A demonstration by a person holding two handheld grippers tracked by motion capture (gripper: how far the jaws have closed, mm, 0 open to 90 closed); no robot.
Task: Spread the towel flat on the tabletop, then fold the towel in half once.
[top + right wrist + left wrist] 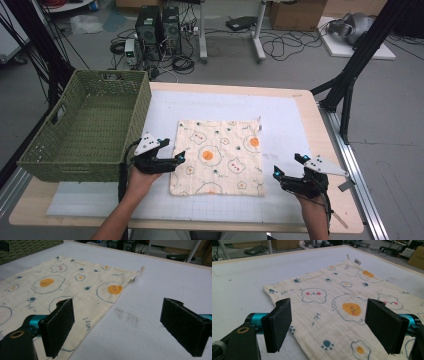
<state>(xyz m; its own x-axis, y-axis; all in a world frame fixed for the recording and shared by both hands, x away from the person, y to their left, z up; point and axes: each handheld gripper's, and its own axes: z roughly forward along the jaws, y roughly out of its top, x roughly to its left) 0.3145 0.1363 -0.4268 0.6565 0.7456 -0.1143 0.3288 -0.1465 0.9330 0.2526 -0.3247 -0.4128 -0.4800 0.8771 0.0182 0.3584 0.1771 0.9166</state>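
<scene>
— cloth (218, 157), printed with fried eggs and paw marks: where is it laid?
— flat on the white mat (280, 120), right of the green woven basket (85, 132).
— and the tongs?
— left gripper (176, 159) is held wide open over the cloth's left edge, nothing gripped; right gripper (287, 165) is spread wide beside its right edge, nothing gripped.

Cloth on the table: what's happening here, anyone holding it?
No one holds it. The printed cloth lies spread flat on the white mat. A person has a gripper in each hand: the left gripper sits at the cloth's left edge, the right gripper just off its right edge. Both have their jaws open with nothing between the pads. A green basket stands to the left.
</scene>
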